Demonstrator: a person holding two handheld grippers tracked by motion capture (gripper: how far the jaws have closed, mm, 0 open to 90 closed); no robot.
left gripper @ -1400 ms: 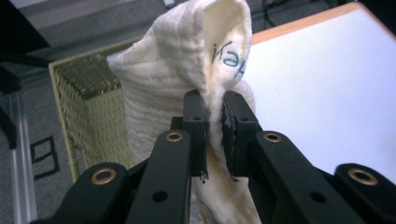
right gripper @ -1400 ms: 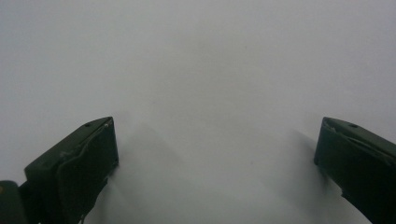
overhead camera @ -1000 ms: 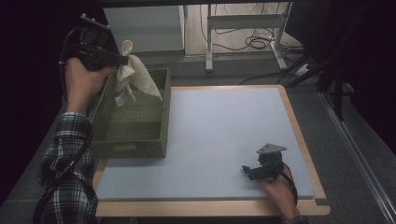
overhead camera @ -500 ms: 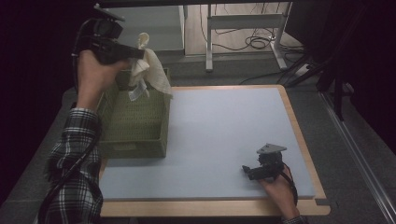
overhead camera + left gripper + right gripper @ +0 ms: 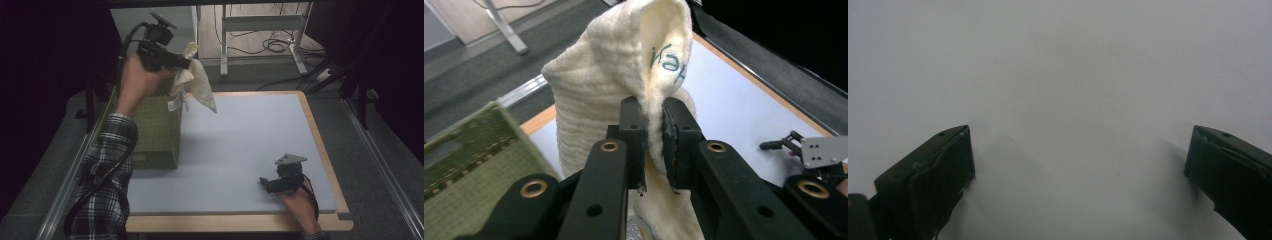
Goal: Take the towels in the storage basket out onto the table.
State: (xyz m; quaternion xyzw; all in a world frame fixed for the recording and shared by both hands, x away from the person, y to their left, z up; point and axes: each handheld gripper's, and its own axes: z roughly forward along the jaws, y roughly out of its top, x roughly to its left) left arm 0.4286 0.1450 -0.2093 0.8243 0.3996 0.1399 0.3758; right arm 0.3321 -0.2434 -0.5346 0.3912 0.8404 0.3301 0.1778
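Observation:
A cream towel [image 5: 194,82] hangs in the air above the near corner of a green woven basket [image 5: 155,132], pinched by my left gripper [image 5: 186,63]. In the left gripper view the towel [image 5: 624,75] has dark writing on it and the jaws of my left gripper [image 5: 653,142] are shut on a fold of it. My right gripper [image 5: 264,183] rests low on the grey mat near the front right, held by a hand. In the right gripper view my right gripper [image 5: 1078,175] has its jaws wide apart with bare mat between them.
The grey mat [image 5: 240,135] lies on a wood-edged table [image 5: 320,145]. The basket stands at its left side. Behind the table are a metal stand [image 5: 260,25] and cables [image 5: 272,46] on the floor. Dark surroundings flank both sides.
My left gripper has lifted the towel out of the basket and carried it up and to the right. The right gripper has stayed in place.

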